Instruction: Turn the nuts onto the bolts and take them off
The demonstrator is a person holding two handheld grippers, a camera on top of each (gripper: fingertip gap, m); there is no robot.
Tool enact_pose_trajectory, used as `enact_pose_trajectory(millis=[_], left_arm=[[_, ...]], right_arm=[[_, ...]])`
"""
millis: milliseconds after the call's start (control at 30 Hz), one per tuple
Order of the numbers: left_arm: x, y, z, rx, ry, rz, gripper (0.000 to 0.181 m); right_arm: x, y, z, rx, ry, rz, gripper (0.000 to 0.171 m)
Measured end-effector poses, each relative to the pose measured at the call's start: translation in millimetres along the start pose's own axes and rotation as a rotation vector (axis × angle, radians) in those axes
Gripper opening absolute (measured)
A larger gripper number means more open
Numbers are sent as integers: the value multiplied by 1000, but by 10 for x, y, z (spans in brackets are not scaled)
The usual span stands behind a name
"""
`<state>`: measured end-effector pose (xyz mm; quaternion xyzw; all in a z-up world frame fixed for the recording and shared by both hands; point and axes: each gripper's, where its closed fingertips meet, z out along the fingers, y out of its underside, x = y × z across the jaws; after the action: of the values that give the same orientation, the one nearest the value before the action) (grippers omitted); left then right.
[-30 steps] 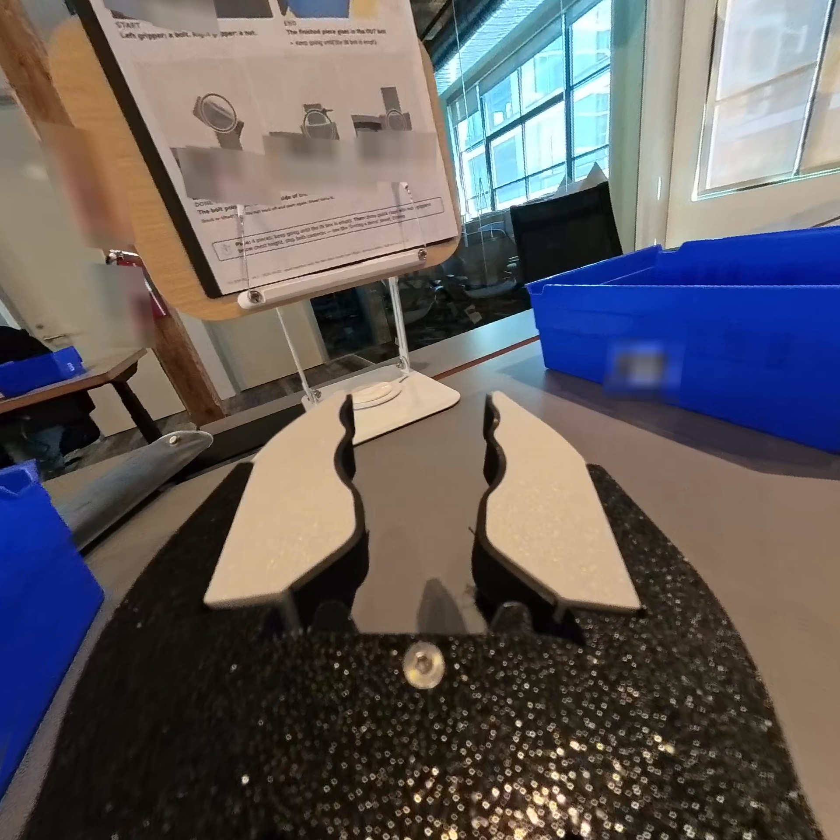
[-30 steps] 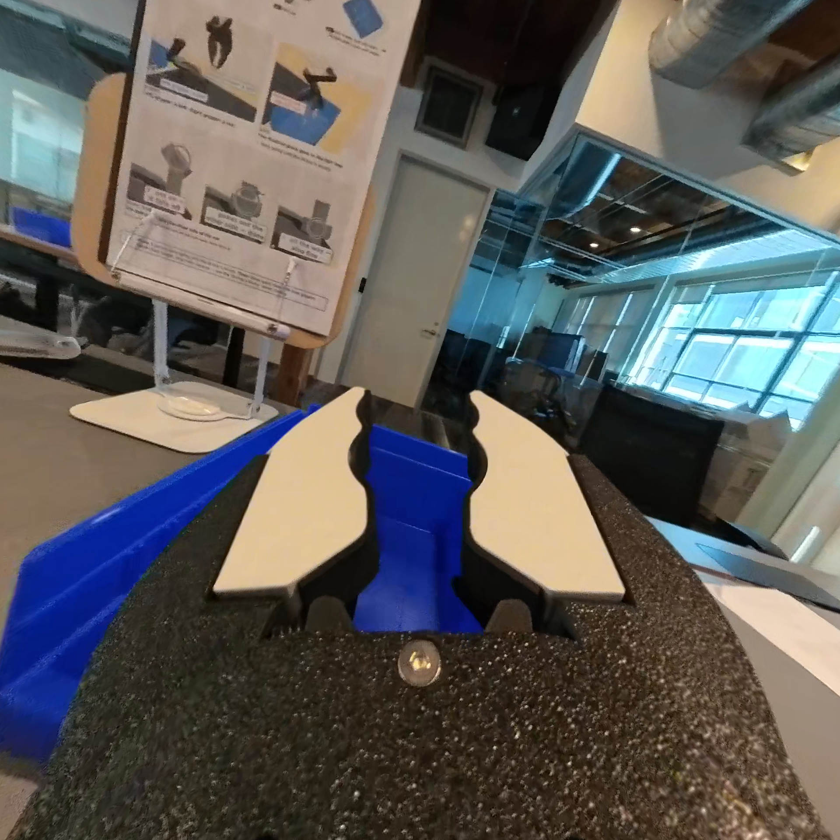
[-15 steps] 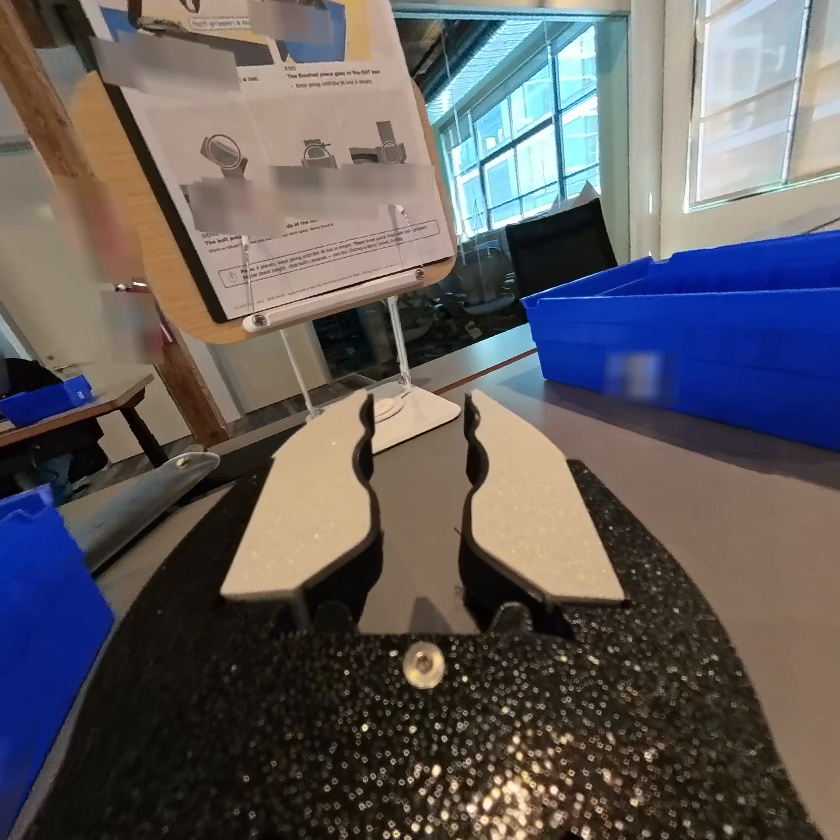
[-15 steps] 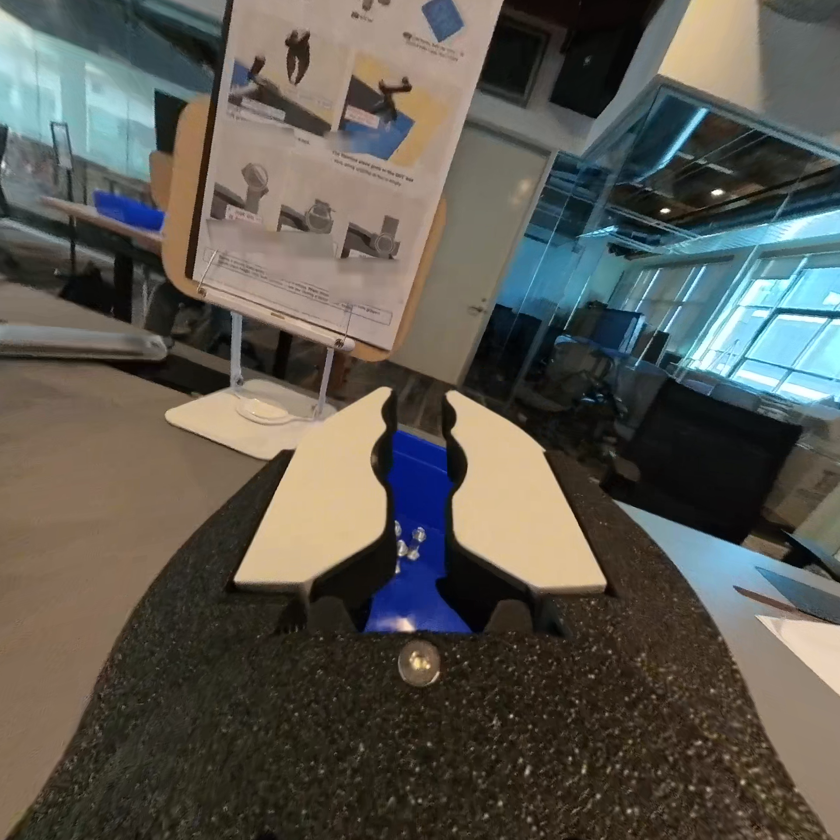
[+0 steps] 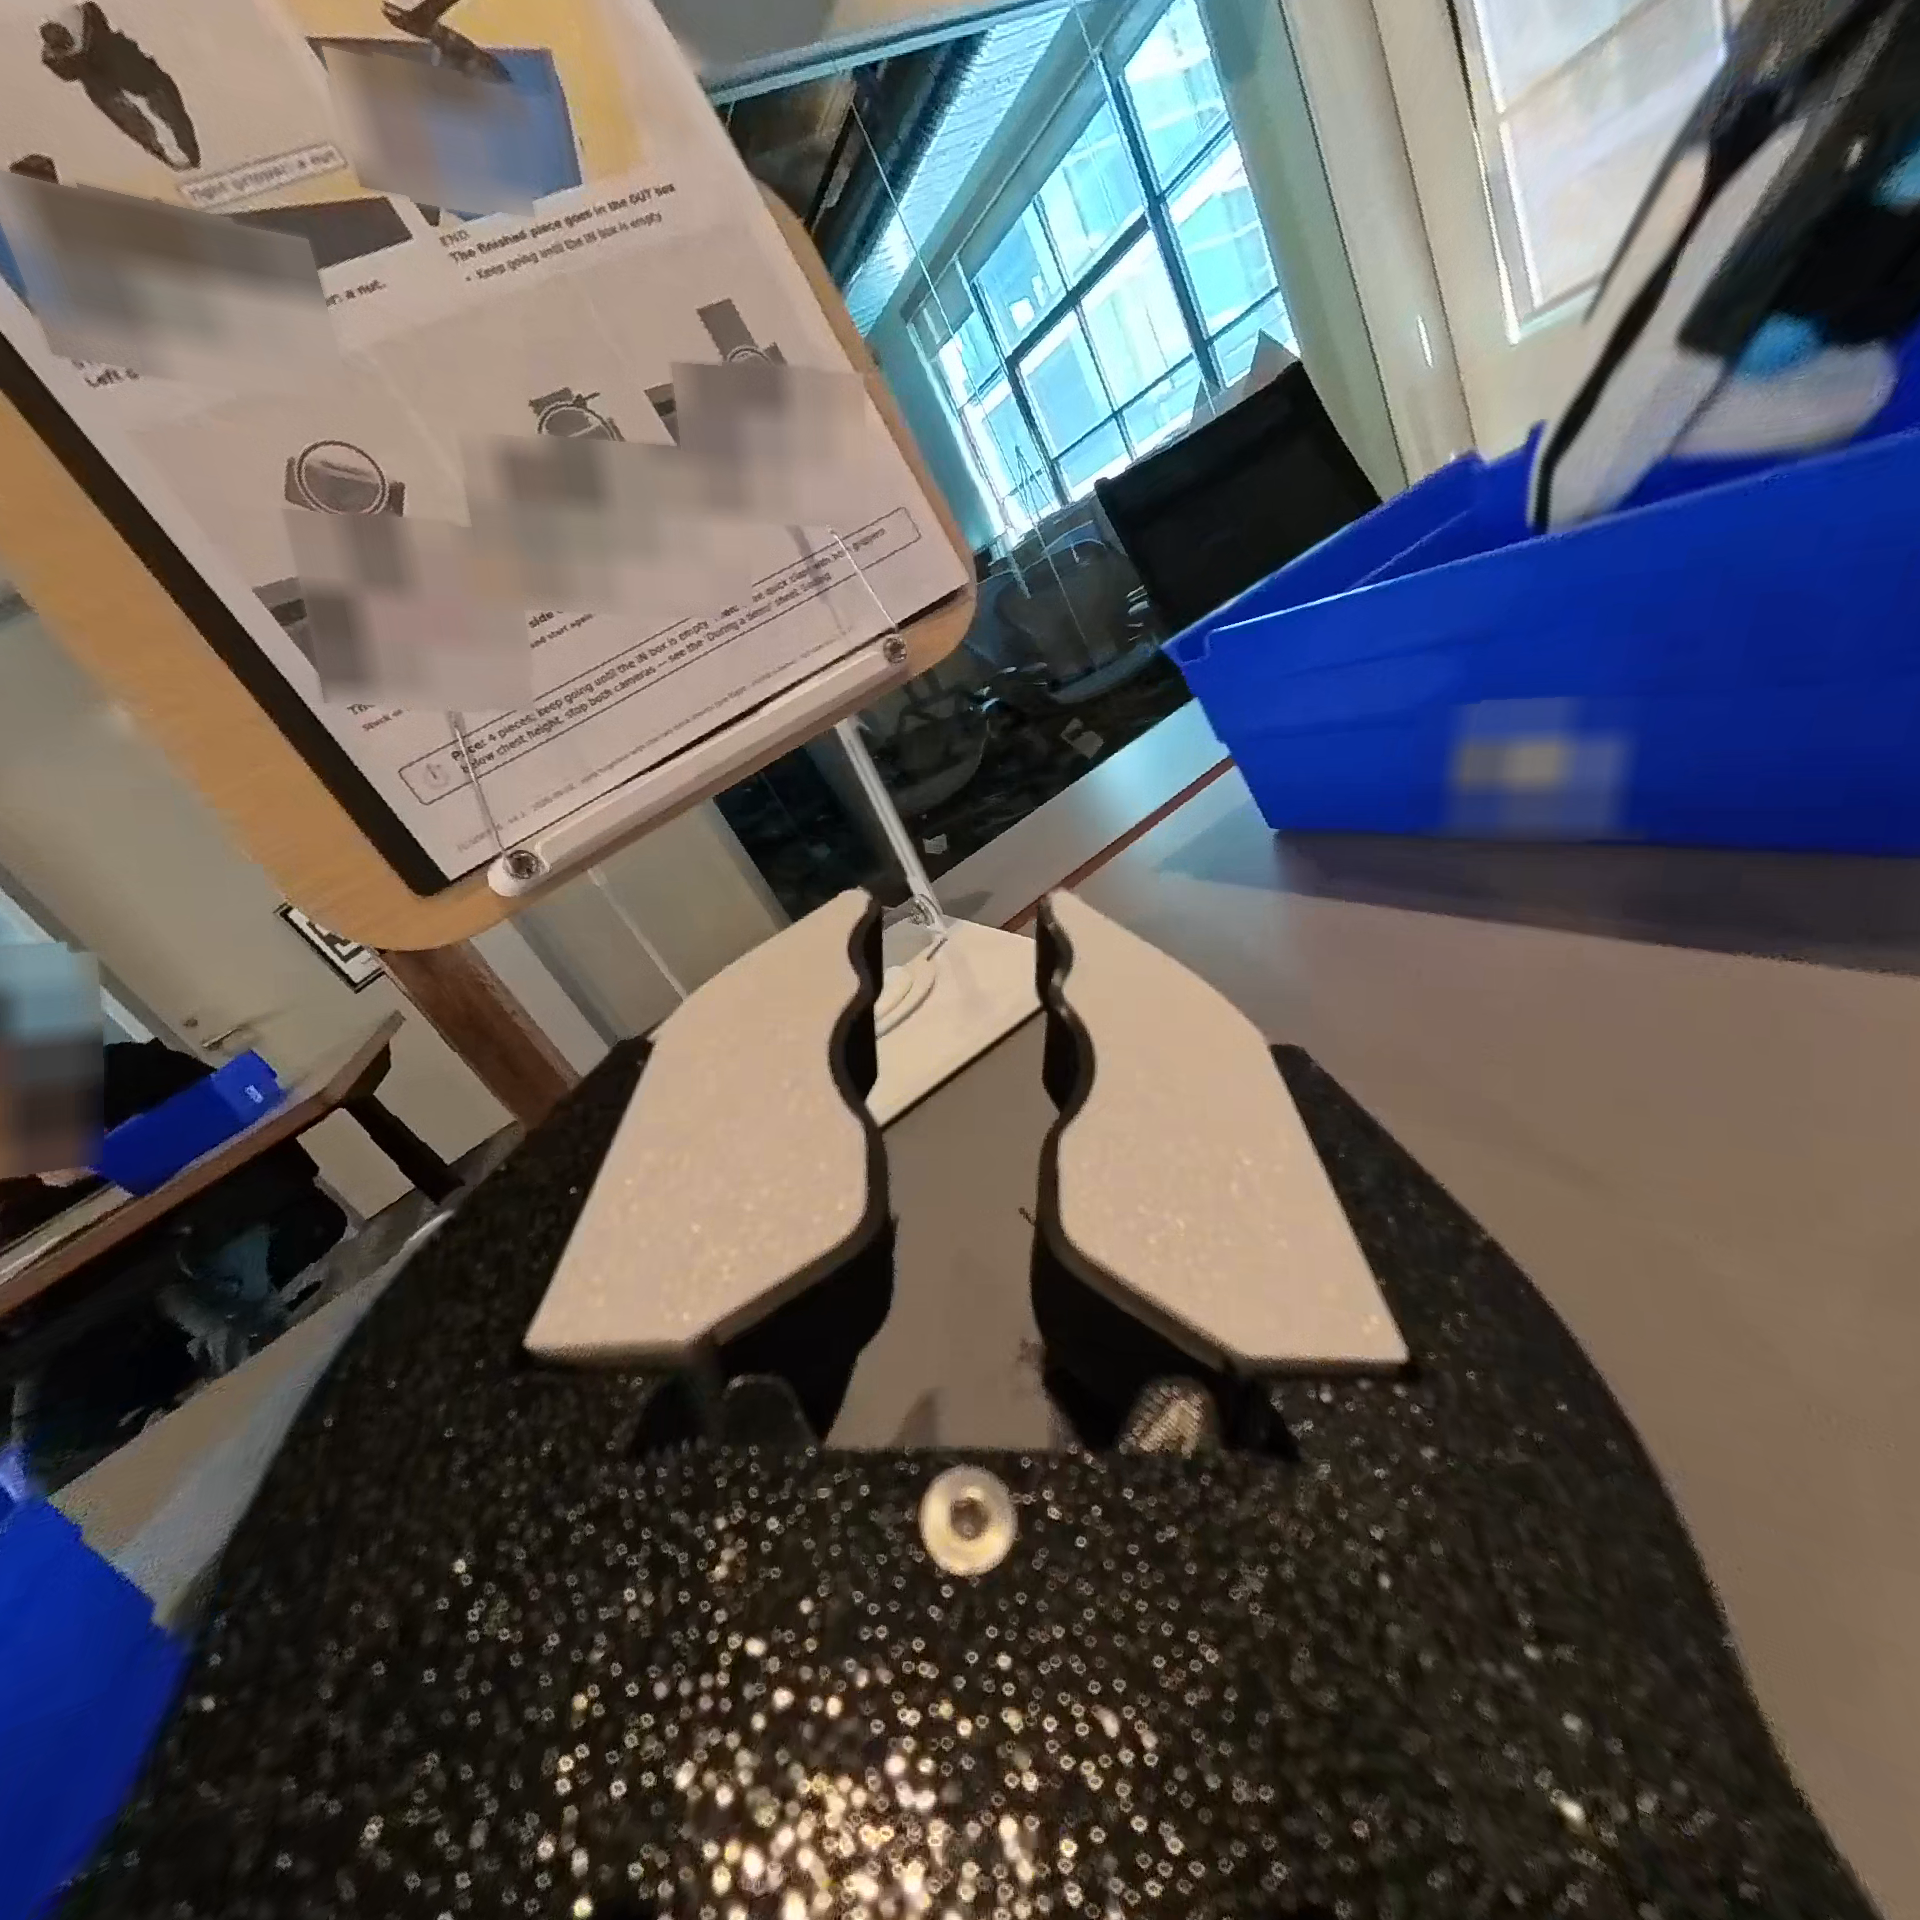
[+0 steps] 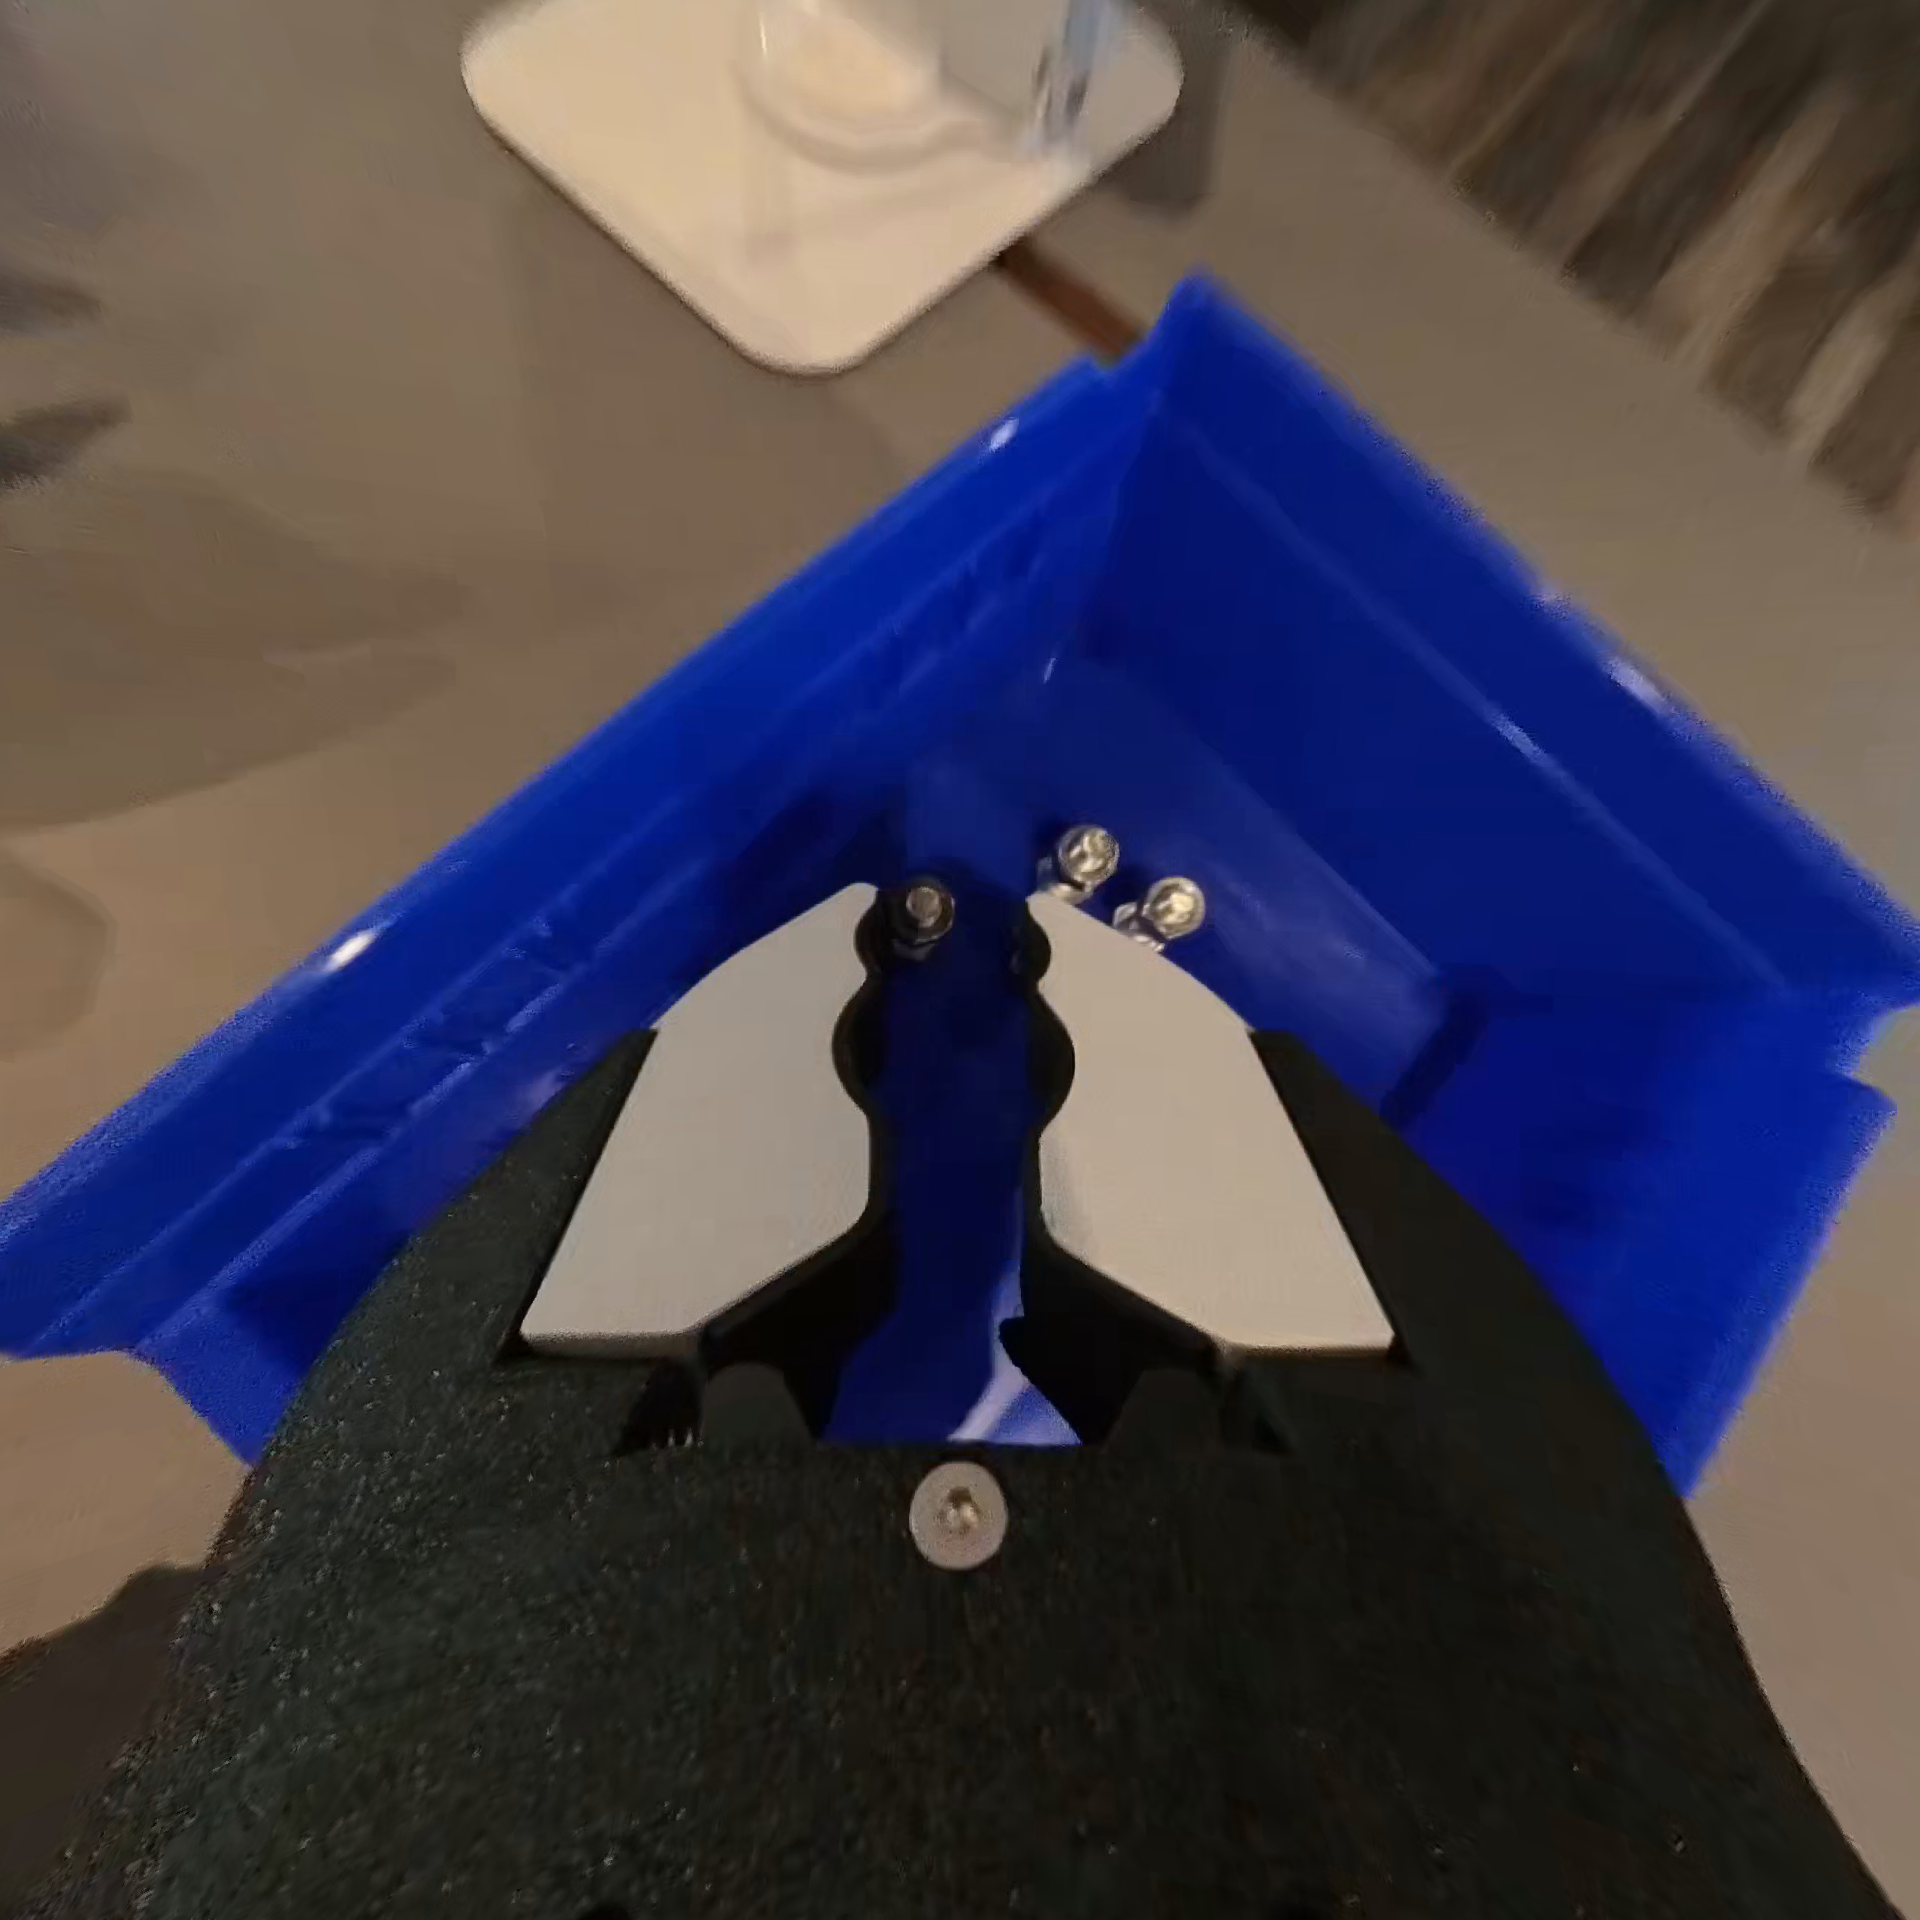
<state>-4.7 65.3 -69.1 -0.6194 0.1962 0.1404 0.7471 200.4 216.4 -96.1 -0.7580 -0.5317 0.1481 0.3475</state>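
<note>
In the right wrist view, three silver bolts lie on the floor of a blue bin (image 6: 1403, 665). One bolt (image 6: 928, 914) sits between my fingertips, close to the left finger. Two more bolts (image 6: 1086, 854) (image 6: 1172, 906) lie just beyond the right fingertip. My right gripper (image 6: 951, 920) points down into the bin, jaws a narrow gap apart and holding nothing. My left gripper (image 5: 956, 914) is open and empty above the grey table (image 5: 1558, 1143). The right gripper (image 5: 1714, 260) also shows at the top right of the left wrist view, over the blue bin (image 5: 1558, 675).
An instruction board (image 5: 468, 416) stands on a white base (image 5: 966, 997) behind the left gripper; the base also shows in the right wrist view (image 6: 821, 177). Another blue bin (image 5: 62, 1662) sits at the lower left. No nuts are visible. Spacing between my two grippers at the tips: around 25 cm.
The right gripper has tipped from facing forward to pointing down into the blue bin, over the bolts. Both grippers' jaws have narrowed. The left gripper has tilted upward a little.
</note>
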Motion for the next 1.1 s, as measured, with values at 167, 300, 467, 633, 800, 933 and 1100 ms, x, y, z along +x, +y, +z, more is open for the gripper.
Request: enact_pose_trajectory(millis=[167, 300, 467, 633, 800, 933, 1100], left_arm=[[-56, -84, -65, 69, 22, -116, 27], [-28, -108, -91, 84, 54, -150, 29], [48, -132, -87, 90, 81, -124, 31], [78, -140, -89, 90, 91, -118, 32], [94, -111, -72, 70, 99, -122, 36], [129, -105, -67, 61, 113, -115, 38], [195, -78, -52, 35, 139, -106, 42]], right_arm=[[-86, 174, 359, -127, -64, -10, 27], [-64, 297, 483, -198, -52, -1, 29], [-83, 320, 580, -199, -72, 18, 24], [-77, 357, 604, -214, -65, 21, 19], [-8, 368, 602, -211, -12, -15, 18], [8, 346, 578, -184, -12, -4, 18], [62, 276, 491, -134, 7, 19, 18]])
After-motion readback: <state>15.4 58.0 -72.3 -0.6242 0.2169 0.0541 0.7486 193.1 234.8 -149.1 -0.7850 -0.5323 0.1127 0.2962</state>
